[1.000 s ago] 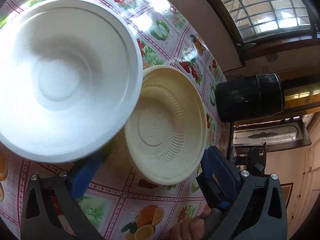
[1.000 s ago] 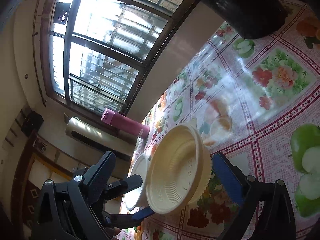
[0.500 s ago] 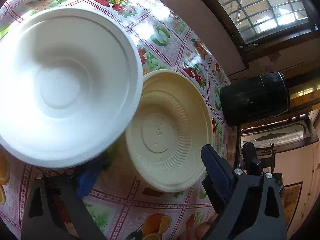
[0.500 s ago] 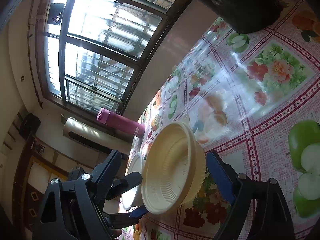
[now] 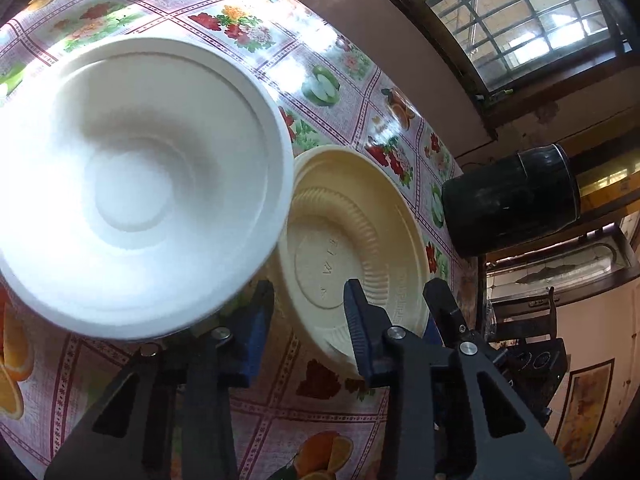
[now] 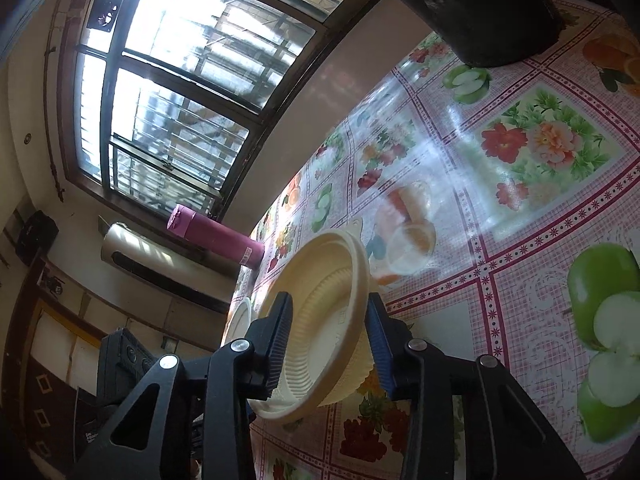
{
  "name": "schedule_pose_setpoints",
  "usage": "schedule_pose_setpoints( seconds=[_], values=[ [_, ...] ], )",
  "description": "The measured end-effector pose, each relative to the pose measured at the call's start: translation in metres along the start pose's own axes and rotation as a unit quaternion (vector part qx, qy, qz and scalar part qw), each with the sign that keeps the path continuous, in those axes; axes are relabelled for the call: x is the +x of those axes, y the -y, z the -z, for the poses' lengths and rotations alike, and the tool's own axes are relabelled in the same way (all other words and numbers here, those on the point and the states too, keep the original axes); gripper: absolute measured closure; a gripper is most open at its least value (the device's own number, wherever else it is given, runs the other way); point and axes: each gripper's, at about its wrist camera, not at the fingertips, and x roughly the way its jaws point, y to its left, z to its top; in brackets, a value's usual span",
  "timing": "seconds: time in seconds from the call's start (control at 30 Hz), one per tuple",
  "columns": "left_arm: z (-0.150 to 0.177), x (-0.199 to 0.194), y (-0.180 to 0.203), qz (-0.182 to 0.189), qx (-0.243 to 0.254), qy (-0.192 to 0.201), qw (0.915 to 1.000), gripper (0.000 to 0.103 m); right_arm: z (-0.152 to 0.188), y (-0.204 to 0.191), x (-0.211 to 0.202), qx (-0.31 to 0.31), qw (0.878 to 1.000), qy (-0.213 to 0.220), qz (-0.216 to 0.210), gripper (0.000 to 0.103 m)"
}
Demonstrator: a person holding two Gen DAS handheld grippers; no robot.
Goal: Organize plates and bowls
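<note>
A cream bowl [image 5: 352, 248] sits on a table [image 5: 352, 68] covered with a shiny cloth printed with fruit and flowers, and both tongs have gone for it from opposite sides. The left gripper [image 5: 308, 320] has just been closing. One blue finger [image 5: 362, 320] now lies inside the cream bowl against its near wall and the other [image 5: 256, 320] stands outside it, in the gap beside a white bowl [image 5: 132, 184], so the wall is between the two. Whether they already bite hard on it I cannot tell.

The right gripper [image 6: 326, 344] has also just been closing. Its dark finger [image 6: 276, 344] is inside the cream bowl [image 6: 324, 312] and its blue one [image 6: 380, 344] presses on the outer fluted wall, pinching the rim. From that side the bowl looks tipped up on its edge.

The white bowl is larger, and its rim overlaps the cream bowl's edge. Beyond the cream bowl, towards the window, a pink bottle [image 6: 216, 236] stands on the table. A big black pot [image 5: 512, 200] stands at the table's edge, well apart from the cream bowl on its other side.
</note>
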Motion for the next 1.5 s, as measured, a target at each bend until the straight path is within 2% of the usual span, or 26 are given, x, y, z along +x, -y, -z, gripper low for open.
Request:
schedule_pose_setpoints(
  seconds=[0.07, 0.13, 0.2, 0.27, 0.37, 0.5, 0.6, 0.67, 0.73, 0.83, 0.93, 1.07, 1.2, 1.33, 1.5],
  values=[
    [-0.001, 0.001, 0.0, -0.011, 0.007, -0.001, 0.9999, 0.073, 0.002, 0.0, 0.003, -0.007, 1.0, -0.004, 0.014, 0.077],
    [0.0, 0.001, -0.001, -0.026, 0.014, -0.002, 0.9996, 0.084, 0.003, 0.0, 0.007, -0.01, 0.999, -0.01, 0.031, 0.087],
    [0.004, 0.002, -0.003, -0.034, 0.017, -0.009, 0.9992, 0.087, 0.003, 0.002, 0.008, -0.006, 0.999, -0.011, 0.042, 0.092],
    [0.01, 0.0, -0.002, -0.04, 0.024, -0.013, 0.9988, 0.088, 0.003, 0.001, 0.01, -0.004, 0.999, -0.014, 0.039, 0.094],
    [0.023, -0.009, -0.002, -0.059, 0.022, -0.012, 0.9979, 0.087, 0.005, -0.008, 0.012, -0.029, 0.998, -0.018, 0.06, 0.094],
    [0.044, -0.029, -0.014, -0.045, -0.001, -0.011, 0.9989, 0.084, 0.01, -0.025, 0.018, -0.054, 0.994, -0.042, 0.081, 0.091],
    [0.057, -0.043, -0.029, -0.033, -0.011, -0.027, 0.999, 0.084, 0.018, -0.046, 0.017, -0.073, 0.988, -0.075, 0.11, 0.09],
    [0.065, -0.049, -0.04, -0.02, -0.021, -0.038, 0.9989, 0.085, 0.034, -0.061, -0.002, -0.087, 0.984, -0.084, 0.127, 0.094],
    [0.078, -0.053, -0.046, -0.003, -0.022, -0.05, 0.9985, 0.085, 0.056, -0.068, -0.027, -0.116, 0.976, -0.094, 0.158, 0.093],
    [0.105, -0.062, -0.048, 0.016, -0.003, -0.059, 0.9981, 0.085, 0.084, -0.054, -0.066, -0.098, 0.977, -0.099, 0.164, 0.093],
    [0.131, -0.08, -0.048, 0.014, 0.031, -0.053, 0.998, 0.085, 0.112, -0.052, -0.101, -0.098, 0.975, -0.088, 0.176, 0.093],
    [0.154, -0.128, -0.049, -0.006, 0.09, -0.011, 0.9959, 0.085, 0.149, -0.07, -0.134, -0.108, 0.978, -0.081, 0.157, 0.093],
    [0.169, -0.189, -0.058, -0.038, 0.138, 0.053, 0.9883, 0.084, 0.178, -0.107, -0.154, -0.128, 0.982, -0.073, 0.119, 0.093],
    [0.172, -0.249, -0.086, -0.072, 0.161, 0.103, 0.9789, 0.084, 0.211, -0.161, -0.151, -0.164, 0.98, -0.079, 0.079, 0.093],
    [0.175, -0.302, -0.137, -0.123, 0.166, 0.139, 0.9684, 0.084, 0.261, -0.218, -0.125, -0.199, 0.974, -0.106, 0.028, 0.093]
  ],
)
